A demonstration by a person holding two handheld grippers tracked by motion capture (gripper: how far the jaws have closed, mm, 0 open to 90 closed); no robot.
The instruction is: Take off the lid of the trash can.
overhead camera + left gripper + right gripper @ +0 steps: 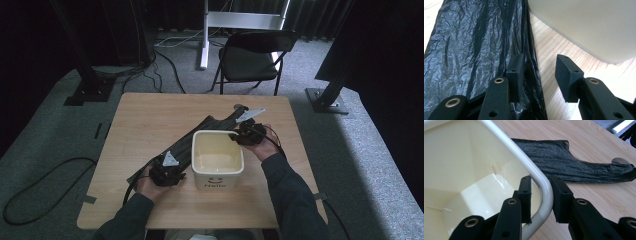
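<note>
A cream plastic bin [216, 180] with "Hello" on its front stands on the wooden table [145, 120]. A flat black plastic bag [210, 125] lies slantwise behind and left of it. My right gripper [240, 136] straddles the bin's far right rim [506, 142], one jaw inside and one outside. The outer pad is at the rim and the inner pad stands just off the wall. The bag [564, 162] lies beyond. My left gripper [172, 167] is open at the bag's near end. Its [540, 67] left jaw rests over the bag [474, 50], its right jaw over bare wood beside the bin [594, 25].
A black folding chair [250, 55] stands on the grey carpet behind the table. Black stand legs [90, 85] and cables [45, 175] lie to the left, another stand base [325, 97] to the right. The bin's inside looks bare.
</note>
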